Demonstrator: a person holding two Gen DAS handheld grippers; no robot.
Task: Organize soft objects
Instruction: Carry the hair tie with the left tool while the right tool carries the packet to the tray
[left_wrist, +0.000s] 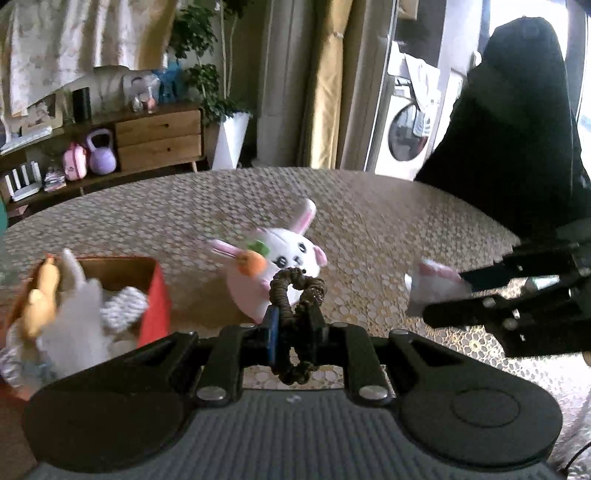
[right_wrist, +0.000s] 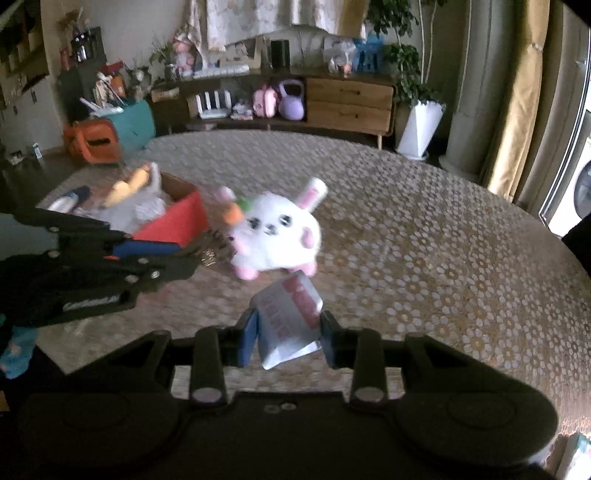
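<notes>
Over the patterned table (right_wrist: 424, 229), both grippers carry loads: the left gripper (left_wrist: 293, 314) is clamped on a dark scrunchie (left_wrist: 297, 286), the right gripper (right_wrist: 288, 328) pinches a small white packet (right_wrist: 286, 321). 1 plush bunny (right_wrist: 275, 232) sits between them beside the red box (left_wrist: 157, 299). Next, I'd guess, the scrunchie goes leftward into that box.

A lived-in home living room: a wooden sideboard (right_wrist: 349, 105) with drawers along the far wall carries toys and a purple kettlebell (right_wrist: 291, 101), a potted plant (right_wrist: 419, 122) stands beside it, gold curtains (left_wrist: 328, 85) hang nearby, and a washing machine (left_wrist: 402, 134) shows past them.
</notes>
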